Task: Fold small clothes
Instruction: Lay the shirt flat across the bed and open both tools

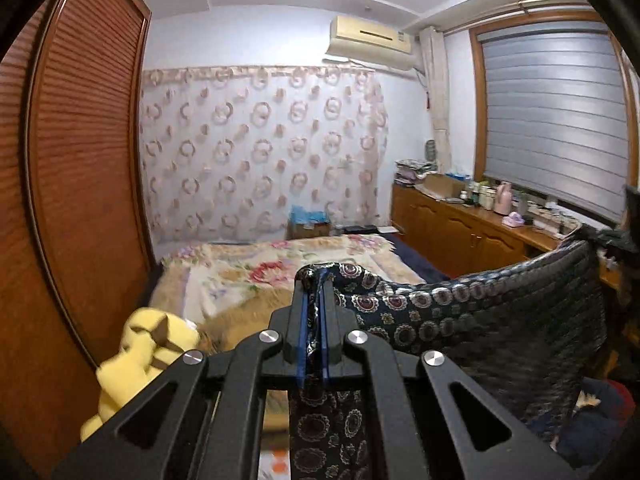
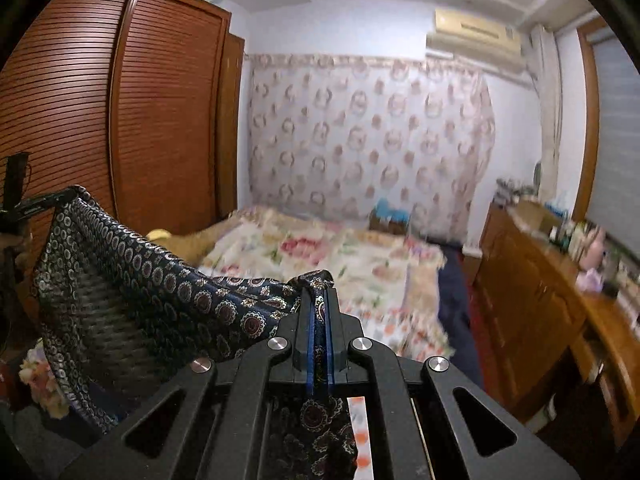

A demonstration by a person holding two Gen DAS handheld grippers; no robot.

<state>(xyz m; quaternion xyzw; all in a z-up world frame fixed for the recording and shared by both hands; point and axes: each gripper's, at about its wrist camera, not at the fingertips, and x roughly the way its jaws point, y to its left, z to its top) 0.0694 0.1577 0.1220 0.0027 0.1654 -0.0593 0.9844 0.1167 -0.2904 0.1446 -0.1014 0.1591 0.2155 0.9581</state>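
A dark navy cloth with round paisley medallions (image 1: pixel 460 304) is held up in the air, stretched between both grippers above the bed. My left gripper (image 1: pixel 314 280) is shut on one corner of it; the cloth runs off to the right toward the other gripper's tip (image 1: pixel 630 216). In the right wrist view my right gripper (image 2: pixel 318 286) is shut on another corner of the cloth (image 2: pixel 152 280), which stretches left to the left gripper's tip (image 2: pixel 36 206). Part of the cloth hangs below each gripper.
A bed with a floral blanket (image 1: pixel 248 268) lies below and ahead. A yellow garment (image 1: pixel 136 356) lies at its left edge. A wooden louvred wardrobe (image 1: pixel 80 168) stands left, a cluttered wooden cabinet (image 1: pixel 472 224) right, a patterned curtain (image 1: pixel 260 152) behind.
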